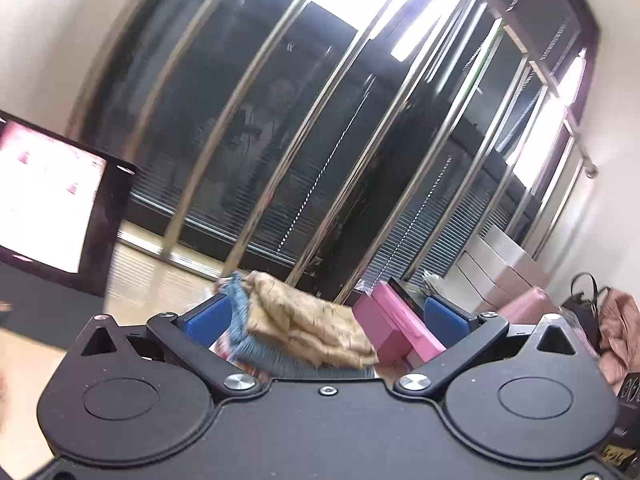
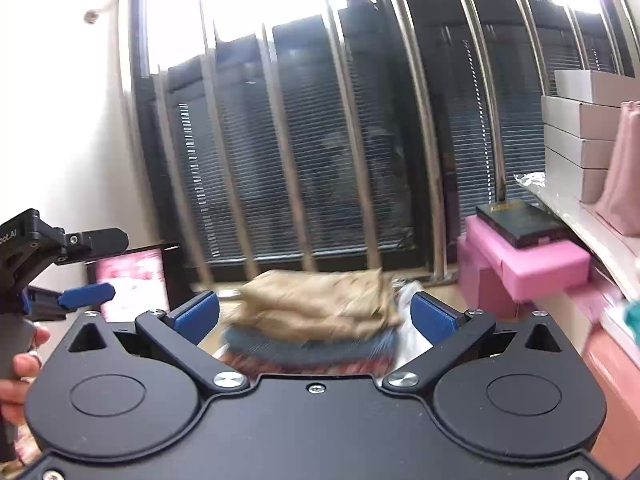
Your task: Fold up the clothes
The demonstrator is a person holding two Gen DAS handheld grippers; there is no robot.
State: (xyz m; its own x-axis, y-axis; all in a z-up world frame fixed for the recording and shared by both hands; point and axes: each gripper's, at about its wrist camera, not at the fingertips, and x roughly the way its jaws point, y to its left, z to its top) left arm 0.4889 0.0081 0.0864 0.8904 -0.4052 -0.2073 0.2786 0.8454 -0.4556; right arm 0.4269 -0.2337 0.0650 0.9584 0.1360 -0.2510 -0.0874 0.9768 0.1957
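Note:
A pile of folded clothes lies ahead of both grippers. A tan garment [image 1: 308, 320] [image 2: 320, 300] lies on top, over a blue one [image 1: 240, 312] [image 2: 312, 346] and a reddish one [image 2: 304, 366]. My left gripper [image 1: 328, 316] is open and empty, its blue pads [image 1: 208, 320] wide apart just short of the pile. My right gripper [image 2: 316, 314] is open and empty, its pads [image 2: 434, 318] either side of the pile's near edge. The left gripper also shows in the right wrist view [image 2: 86, 294], held in a hand at the far left.
Pink foam blocks [image 2: 532, 260] [image 1: 396, 328] stand right of the pile, a black box [image 2: 520, 220] on one. Grey boxes [image 2: 580, 136] and a pink bag [image 2: 624, 168] sit on a shelf at right. A lit screen [image 1: 44, 196] [image 2: 132, 284] stands left. A barred window [image 2: 320, 140] is behind.

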